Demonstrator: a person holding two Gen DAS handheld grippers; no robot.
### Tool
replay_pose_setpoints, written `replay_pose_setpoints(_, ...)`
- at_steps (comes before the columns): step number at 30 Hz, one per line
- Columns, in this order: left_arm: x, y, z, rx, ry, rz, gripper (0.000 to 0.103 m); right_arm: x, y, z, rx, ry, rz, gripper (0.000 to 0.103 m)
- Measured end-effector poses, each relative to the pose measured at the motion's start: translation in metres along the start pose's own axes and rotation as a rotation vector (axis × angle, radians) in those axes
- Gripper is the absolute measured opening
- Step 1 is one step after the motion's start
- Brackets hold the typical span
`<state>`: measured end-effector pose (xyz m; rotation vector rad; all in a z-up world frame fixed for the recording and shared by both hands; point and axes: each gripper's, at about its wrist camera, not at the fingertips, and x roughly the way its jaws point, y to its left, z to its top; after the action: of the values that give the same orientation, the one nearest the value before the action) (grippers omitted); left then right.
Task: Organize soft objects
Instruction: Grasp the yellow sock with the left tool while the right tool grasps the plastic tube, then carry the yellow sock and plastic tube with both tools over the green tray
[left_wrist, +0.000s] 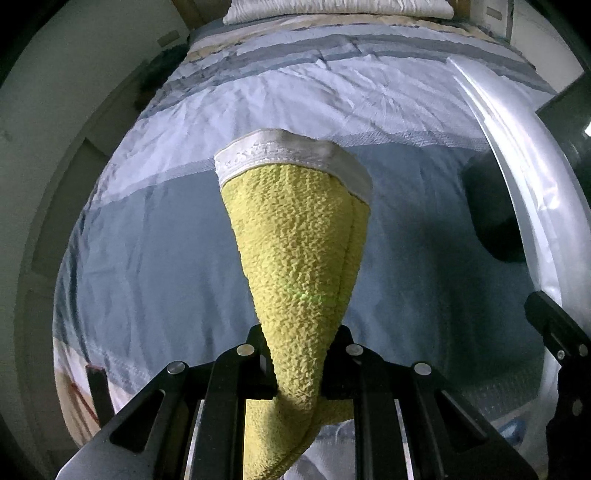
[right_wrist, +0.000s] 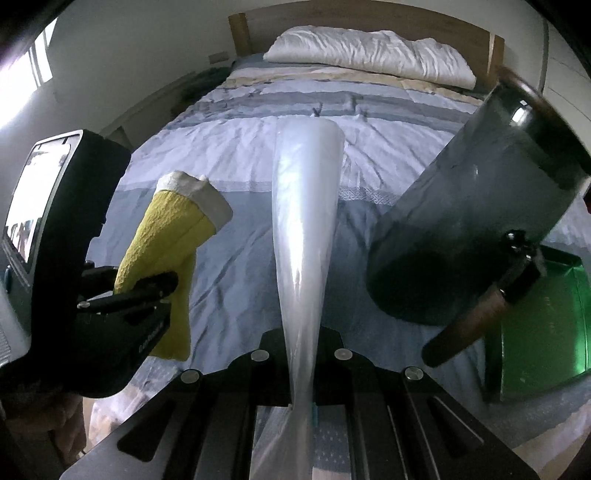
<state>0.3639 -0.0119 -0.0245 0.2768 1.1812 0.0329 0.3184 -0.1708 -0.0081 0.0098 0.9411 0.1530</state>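
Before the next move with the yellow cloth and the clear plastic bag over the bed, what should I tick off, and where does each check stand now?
1. Left gripper shut on the yellow cloth: ok, the cloth is bunched between the jaws.
2. Right gripper shut on the plastic bag: ok, the film is pinched between the jaws.
3. Cloth clear of the bed: ok in the right wrist view, where it hangs above the cover.
4. Bag mouth open for the cloth: cannot tell, no opening shows.
5. Dark cylinder near the bag: cannot tell whether it touches.
6. Pillow out of the way: ok, at the headboard.
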Motion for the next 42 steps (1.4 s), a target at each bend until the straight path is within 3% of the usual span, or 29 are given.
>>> replay_pose_setpoints(20,-0.043,-0.012,-0.053,0.025,0.013,0.024,0.013,-0.035,-0.014,-0.019,-0.065,0.094,0.057,0.005)
replay_pose_setpoints(42,-0.088,-0.077,-0.104,0.141,0.004,-0.069,0.013,-0.094,-0.054,-0.072,-0.071,0.168,0.014,0.005)
